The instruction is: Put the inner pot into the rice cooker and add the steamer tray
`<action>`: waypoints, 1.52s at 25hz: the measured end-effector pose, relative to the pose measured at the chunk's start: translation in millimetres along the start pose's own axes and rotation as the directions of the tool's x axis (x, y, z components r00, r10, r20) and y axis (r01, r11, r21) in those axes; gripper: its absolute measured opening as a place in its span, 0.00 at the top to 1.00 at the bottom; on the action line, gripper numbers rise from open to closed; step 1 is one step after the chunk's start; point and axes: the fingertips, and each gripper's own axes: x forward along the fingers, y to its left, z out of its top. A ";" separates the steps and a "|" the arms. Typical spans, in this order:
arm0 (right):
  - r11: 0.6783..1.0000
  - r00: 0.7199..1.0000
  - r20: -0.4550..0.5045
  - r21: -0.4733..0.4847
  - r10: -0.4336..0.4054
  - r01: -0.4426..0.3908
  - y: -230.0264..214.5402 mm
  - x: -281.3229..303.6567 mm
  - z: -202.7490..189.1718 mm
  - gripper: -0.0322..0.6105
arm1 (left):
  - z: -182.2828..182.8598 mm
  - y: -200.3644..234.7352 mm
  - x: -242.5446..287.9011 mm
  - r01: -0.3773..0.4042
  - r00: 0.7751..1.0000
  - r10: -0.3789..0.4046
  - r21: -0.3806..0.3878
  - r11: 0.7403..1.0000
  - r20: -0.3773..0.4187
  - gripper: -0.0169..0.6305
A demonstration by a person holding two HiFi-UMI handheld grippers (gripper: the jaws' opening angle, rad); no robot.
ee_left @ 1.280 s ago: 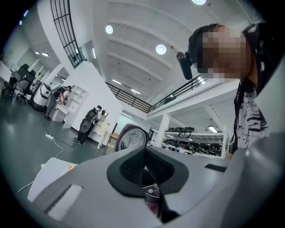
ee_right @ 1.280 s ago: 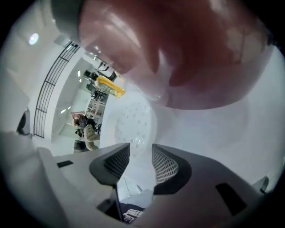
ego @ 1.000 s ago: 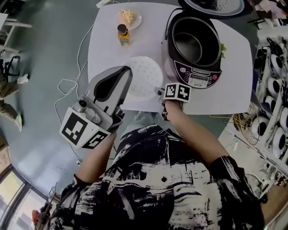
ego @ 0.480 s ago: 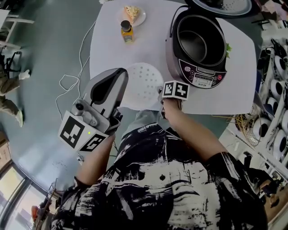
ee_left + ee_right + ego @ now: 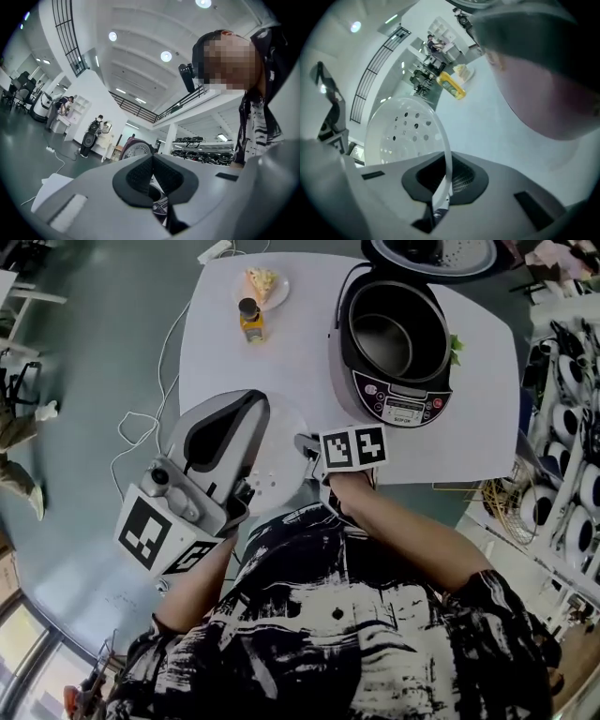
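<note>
My right tongs [image 5: 446, 176] are clenched on the thin rim of the white, round, perforated plastic steamer tray [image 5: 407, 133]. The rim runs edge-on between the two dark pads. The tray stands tilted up from them, and seems to be off the white bench [image 5: 281, 352] rather than resting on it. From above, the tray [image 5: 278, 465] hangs at the near edge of the bench, partly behind my left tongs [image 5: 151, 161], which are clenched on nothing and point roughly level, clear of the work. The dark metal inner pot [image 5: 389, 338] already sits inside the grey-and-maroon rice cooker [image 5: 398, 407]. The cooker's lid [image 5: 431, 254] is thrown back, so the tray is what remains. I judge the tray light and fairly stiff, but smooth. Pinched at a single point on the rim, it could pivot or slip, and the thin lip may flex if I squeeze harder. The rim is the only sensible place to hold it, since the holed floor offers no edge. I should carry it flat and lower it evenly onto the pot's mouth. A small yellow bottle [image 5: 250, 322] and a plate of food [image 5: 261, 285] stand well apart at the far side.
</note>
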 end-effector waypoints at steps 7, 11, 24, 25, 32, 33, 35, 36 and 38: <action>0.990 0.986 0.147 -0.130 0.077 -0.058 42.8 -94.3 72.1 0.95 | 42.3 -83.3 27.6 0.195 0.977 -0.200 0.077 0.978 0.068 0.97; 0.992 0.969 0.247 -0.130 0.027 0.005 22.3 -159.4 118.1 0.95 | 43.6 -115.6 40.2 0.256 0.964 -0.261 0.106 0.961 0.040 0.97; 0.935 0.879 0.342 0.006 -0.334 0.353 -149.3 -269.9 246.9 0.95 | 33.1 -148.2 70.8 0.275 0.961 -0.278 0.124 0.953 0.005 0.97; 0.927 0.873 0.330 0.014 -0.358 0.375 -161.4 -268.0 249.3 0.95 | 30.8 -147.2 71.0 0.266 0.963 -0.269 0.124 0.956 0.004 0.97; 0.878 0.852 0.244 -0.005 -0.463 0.479 -204.4 -244.8 244.5 0.95 | 25.9 -139.6 69.7 0.202 0.979 -0.205 0.129 0.971 0.008 0.97; 0.872 0.849 0.236 -0.014 -0.473 0.489 -207.0 -243.1 244.8 0.95 | 25.9 -138.9 69.9 0.195 0.980 -0.198 0.130 0.972 0.008 0.97; 0.859 0.841 0.224 -0.031 -0.493 0.511 -211.6 -240.5 246.8 0.95 | 25.7 -136.7 70.8 0.184 0.982 -0.187 0.129 0.974 0.010 0.97; 0.852 0.837 0.218 -0.040 -0.502 0.521 -213.9 -238.8 247.7 0.95 | 25.5 -135.6 71.7 0.179 0.983 -0.182 0.126 0.976 0.012 0.97; 0.839 0.829 0.205 -0.062 -0.520 0.541 -218.3 -234.1 247.9 0.95 | 23.9 -133.8 73.7 0.172 0.984 -0.175 0.123 0.977 0.012 0.97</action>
